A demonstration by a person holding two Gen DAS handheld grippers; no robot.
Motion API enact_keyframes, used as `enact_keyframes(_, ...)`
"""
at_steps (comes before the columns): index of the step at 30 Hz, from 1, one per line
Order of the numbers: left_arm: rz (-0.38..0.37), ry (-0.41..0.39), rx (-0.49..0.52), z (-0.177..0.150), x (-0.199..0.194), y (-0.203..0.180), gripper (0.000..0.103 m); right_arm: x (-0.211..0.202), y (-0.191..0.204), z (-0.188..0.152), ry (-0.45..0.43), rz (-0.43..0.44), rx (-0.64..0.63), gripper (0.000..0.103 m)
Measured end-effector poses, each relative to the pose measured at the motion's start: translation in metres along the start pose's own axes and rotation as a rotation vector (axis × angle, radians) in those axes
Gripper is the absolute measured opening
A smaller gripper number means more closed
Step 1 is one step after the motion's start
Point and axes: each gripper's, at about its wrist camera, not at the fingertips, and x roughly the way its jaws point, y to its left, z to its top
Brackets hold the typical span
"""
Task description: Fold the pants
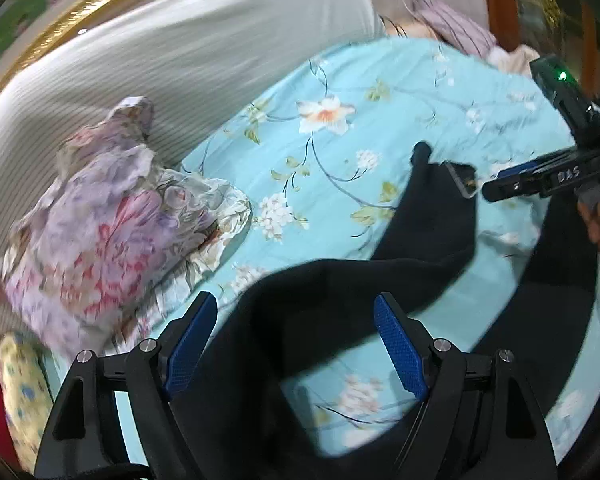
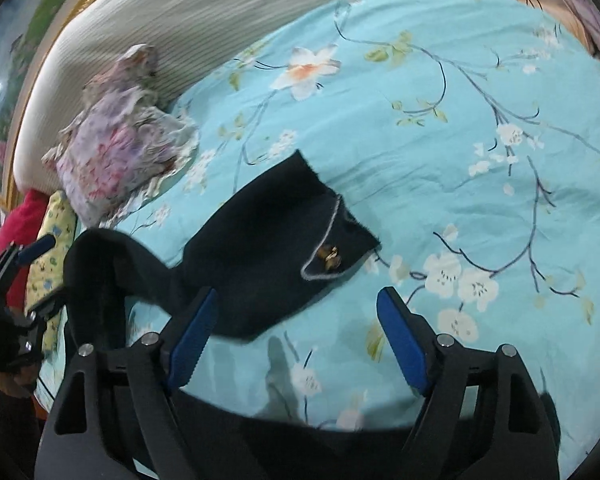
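Currently, the dark navy pants [image 2: 268, 236] lie unfolded and twisted on the turquoise floral bedspread [image 2: 440, 120], toward its near edge, with the pocket-flap end [image 2: 332, 256] resting flat nearer the middle. The left gripper [image 1: 296, 348] hovers over the bunched fabric with jaws wide, holding nothing. The right gripper [image 2: 296, 344] likewise stands wide and empty above the bedspread, just beside the pants. Both are probably positioned to seize separate parts of the garment and spread it flat before folding. A floral pillow [image 1: 108, 232] leans against the ribbed headboard [image 1: 160, 52] at the bedspread's far left edge, well apart from the pants.
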Motion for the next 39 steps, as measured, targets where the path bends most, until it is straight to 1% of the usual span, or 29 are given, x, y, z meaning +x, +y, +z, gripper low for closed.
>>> enact_keyframes(2,0.008,0.034,0.033,0.005,0.016,0.009,0.081,0.007,-0.007,0.004,0.014,0.003,0.030,0.081)
enact_keyframes(4,-0.008,0.063,0.075,0.007,0.031,0.013,0.081,0.015,-0.014,0.008,0.027,0.024,0.067,0.077)
enact_keyframes(9,-0.045,0.133,0.140,0.007,0.062,0.007,0.081,0.029,-0.020,0.013,0.030,0.039,0.102,0.068)
enact_keyframes(10,-0.051,0.143,0.147,0.006,0.065,0.005,0.080,0.030,-0.019,0.014,0.025,0.036,0.101,0.056)
enact_keyframes(11,-0.065,0.155,0.151,0.005,0.069,0.003,0.071,0.029,-0.019,0.015,0.019,0.036,0.099,0.037)
enact_keyframes(12,-0.081,0.165,0.150,0.003,0.071,0.000,0.062,0.030,-0.020,0.015,0.018,0.049,0.106,0.027)
enact_keyframes(13,-0.089,0.172,0.148,0.001,0.073,-0.002,0.039,0.030,-0.020,0.016,0.016,0.057,0.112,0.014)
enact_keyframes(14,-0.100,0.183,0.143,-0.003,0.073,-0.005,0.013,0.029,-0.021,0.015,0.009,0.064,0.115,0.013)
enact_keyframes(15,-0.117,0.193,0.132,-0.005,0.073,-0.006,0.010,0.026,-0.022,0.013,-0.006,0.069,0.114,0.013)
enact_keyframes(16,-0.133,0.186,0.121,-0.009,0.068,-0.009,0.009,0.023,-0.022,0.012,-0.019,0.072,0.113,0.011)
enact_keyframes(20,-0.124,0.129,0.110,-0.019,0.042,-0.019,0.006,0.004,-0.022,0.005,-0.063,0.099,0.123,0.010)
enact_keyframes(23,-0.122,0.072,0.092,-0.023,0.011,-0.025,0.005,-0.015,-0.020,-0.001,-0.092,0.115,0.121,0.010)
enact_keyframes(26,-0.113,0.017,0.090,-0.028,-0.021,-0.033,0.004,-0.039,-0.017,-0.005,-0.139,0.109,0.112,0.010)
enact_keyframes(32,-0.127,-0.033,0.078,-0.052,-0.062,-0.056,0.004,-0.085,-0.019,-0.017,-0.198,0.093,0.105,0.010)
enact_keyframes(36,-0.149,-0.045,0.059,-0.072,-0.075,-0.074,0.004,-0.111,-0.028,-0.031,-0.225,0.075,0.106,0.010)
enact_keyframes(39,-0.179,-0.054,0.025,-0.085,-0.081,-0.081,0.004,-0.128,-0.033,-0.042,-0.242,0.071,0.107,0.010)
